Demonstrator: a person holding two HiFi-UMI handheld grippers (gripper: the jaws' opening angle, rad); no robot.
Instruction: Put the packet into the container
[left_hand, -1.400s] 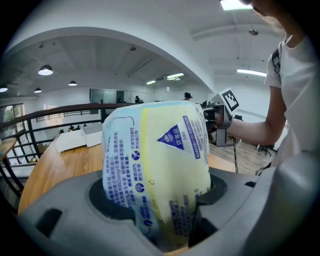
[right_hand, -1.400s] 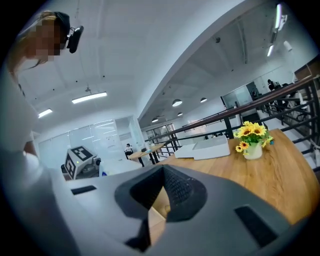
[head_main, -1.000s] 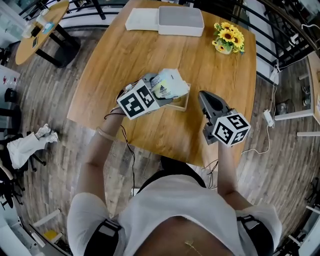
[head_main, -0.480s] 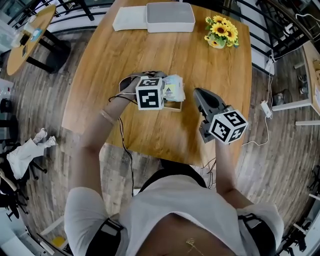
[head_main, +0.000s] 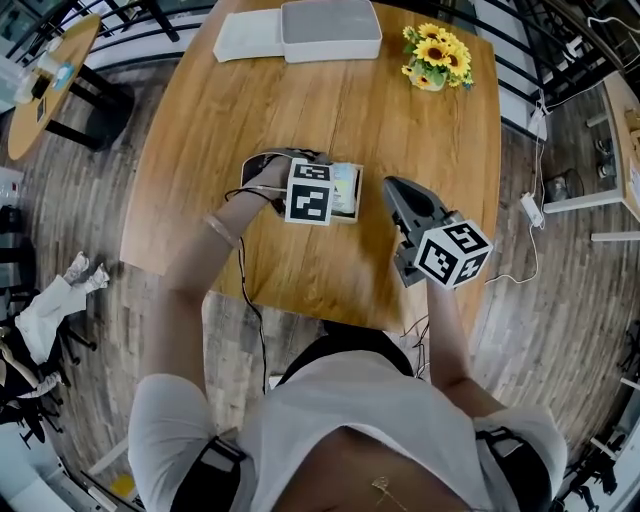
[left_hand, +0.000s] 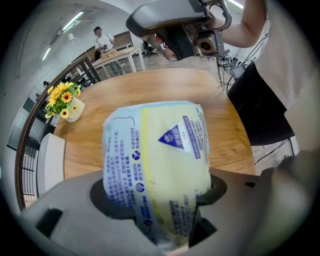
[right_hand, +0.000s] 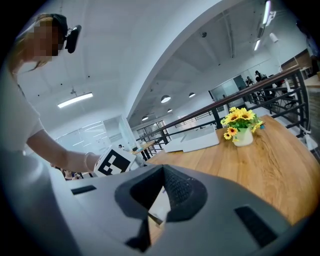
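A pale yellow and blue printed packet (left_hand: 155, 160) sits between the jaws of my left gripper (left_hand: 160, 197), which is shut on it. From the head view, that gripper (head_main: 338, 194) points steeply down at mid-table, its marker cube on top, and the packet (head_main: 347, 188) is low over a small wooden container (head_main: 349, 217). I cannot tell whether the packet touches the container's floor. My right gripper (head_main: 389, 186) hovers just right of the container, its jaws together with nothing between them; its own view shows the same closed jaws (right_hand: 156, 202).
At the table's far edge stand a grey lidded box (head_main: 330, 28) with a flat white lid (head_main: 243, 36) beside it, and a vase of sunflowers (head_main: 436, 55). A round side table (head_main: 50, 82) is on the left. Cables and a power strip (head_main: 530, 208) lie on the floor at right.
My left gripper has come down and rolled to point steeply down, lowering the packet onto the wooden container. The right gripper has stayed nearly still.
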